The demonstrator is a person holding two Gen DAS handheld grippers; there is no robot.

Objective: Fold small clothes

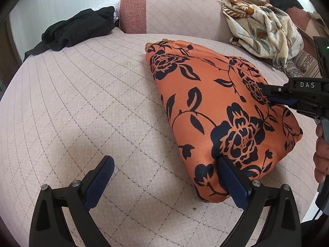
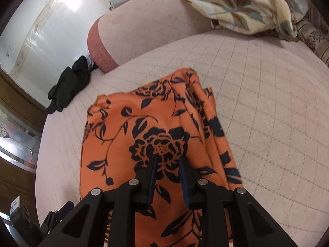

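An orange garment with a dark floral print (image 1: 216, 111) lies folded into a thick bundle on the pink quilted bed (image 1: 92, 103). My left gripper (image 1: 164, 160) is open; its right finger touches the garment's near corner and its left finger is over bare quilt. My right gripper (image 2: 168, 158) sits over the garment (image 2: 148, 127), its jaws a narrow gap apart with cloth seen between and under them. The right gripper also shows in the left wrist view (image 1: 267, 94), pressed against the garment's right side.
A black garment (image 1: 76, 30) lies crumpled at the bed's far left edge. A cream floral blanket (image 1: 265, 26) is heaped at the far right. A pink bolster with a red end (image 1: 164, 10) runs along the back. A wooden cabinet (image 2: 18, 123) stands to the left of the bed.
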